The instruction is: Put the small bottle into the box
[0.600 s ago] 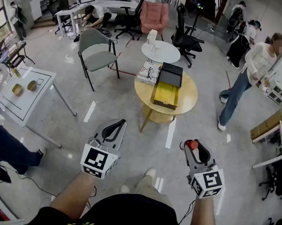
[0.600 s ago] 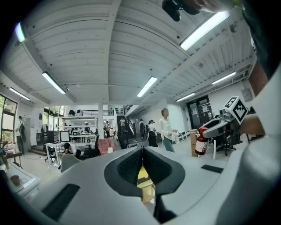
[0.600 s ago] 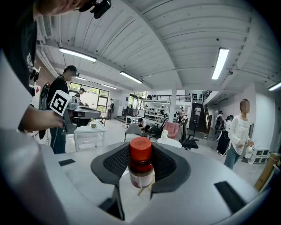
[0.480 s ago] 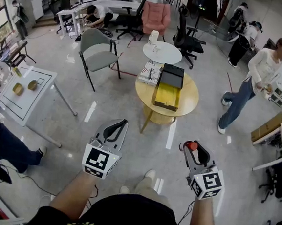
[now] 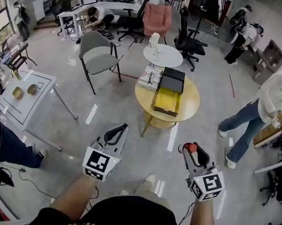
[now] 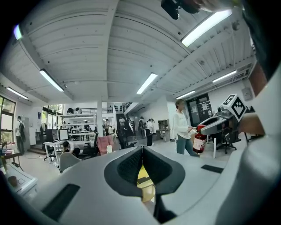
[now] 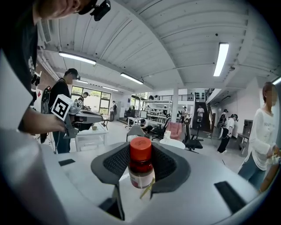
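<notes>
Right gripper view: right gripper (image 7: 140, 166) has its jaws pinching the small bottle (image 7: 141, 169). The bottle stands upright between the two pads. Its red cap (image 7: 140, 148) pokes out past the jaw tips, and the label end sits deeper in the throat.

Head view: same grip, with the cap showing at the tips. The box (image 5: 166, 101), yellow inside with a black lid (image 5: 172, 80) on its far side, sits on the round wooden table (image 5: 190, 97). It's ahead of the right jaws and off to their left, well apart, with floor in between.

Left gripper view: left gripper (image 6: 142, 163) has its jaws pressed together with nothing between them. The yellow of the box shows through the slit straight ahead of the tips, well apart.
</notes>
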Action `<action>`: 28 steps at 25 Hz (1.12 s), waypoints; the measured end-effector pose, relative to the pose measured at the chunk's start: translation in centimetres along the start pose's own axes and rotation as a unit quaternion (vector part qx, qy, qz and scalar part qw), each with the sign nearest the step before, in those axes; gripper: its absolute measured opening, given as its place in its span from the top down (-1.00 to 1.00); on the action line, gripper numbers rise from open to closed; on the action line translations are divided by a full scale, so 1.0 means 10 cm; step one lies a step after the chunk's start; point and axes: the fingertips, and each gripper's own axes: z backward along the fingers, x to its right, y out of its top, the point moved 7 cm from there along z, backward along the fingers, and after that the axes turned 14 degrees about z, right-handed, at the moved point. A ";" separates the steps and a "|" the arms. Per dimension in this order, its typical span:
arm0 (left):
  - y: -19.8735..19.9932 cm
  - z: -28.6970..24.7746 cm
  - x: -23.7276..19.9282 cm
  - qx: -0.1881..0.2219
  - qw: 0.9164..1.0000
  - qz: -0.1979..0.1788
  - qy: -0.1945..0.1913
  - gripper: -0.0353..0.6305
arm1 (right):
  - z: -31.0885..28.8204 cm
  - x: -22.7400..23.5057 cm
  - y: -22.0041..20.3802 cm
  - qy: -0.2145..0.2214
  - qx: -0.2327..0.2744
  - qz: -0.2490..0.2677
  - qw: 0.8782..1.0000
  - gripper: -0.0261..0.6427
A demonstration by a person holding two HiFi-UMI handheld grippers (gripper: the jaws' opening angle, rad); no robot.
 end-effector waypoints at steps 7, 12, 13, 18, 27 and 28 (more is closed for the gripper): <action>-0.08 -0.22 -0.04 -0.007 1.000 0.012 -0.003 0.83 | -0.09 0.14 -0.06 -0.001 -0.009 -0.003 1.000 0.45; -0.13 -0.43 0.03 -0.013 1.000 0.011 -0.013 0.84 | -0.17 0.26 -0.18 0.004 -0.015 -0.010 1.000 0.45; -0.14 -0.47 0.04 -0.015 1.000 0.011 -0.016 0.84 | -0.20 0.28 -0.20 0.006 -0.017 -0.011 1.000 0.45; -0.24 -0.72 0.01 -0.028 0.999 0.013 -0.018 0.84 | -0.32 0.44 -0.32 0.010 -0.024 -0.019 0.999 0.45; -0.23 -1.23 -0.05 -0.039 0.999 0.014 -0.020 0.84 | -0.64 0.82 -0.46 0.023 -0.030 -0.023 0.999 0.45; -0.23 -1.29 -0.05 -0.039 0.999 0.015 -0.020 0.84 | -0.68 0.87 -0.48 0.025 -0.031 -0.023 0.999 0.45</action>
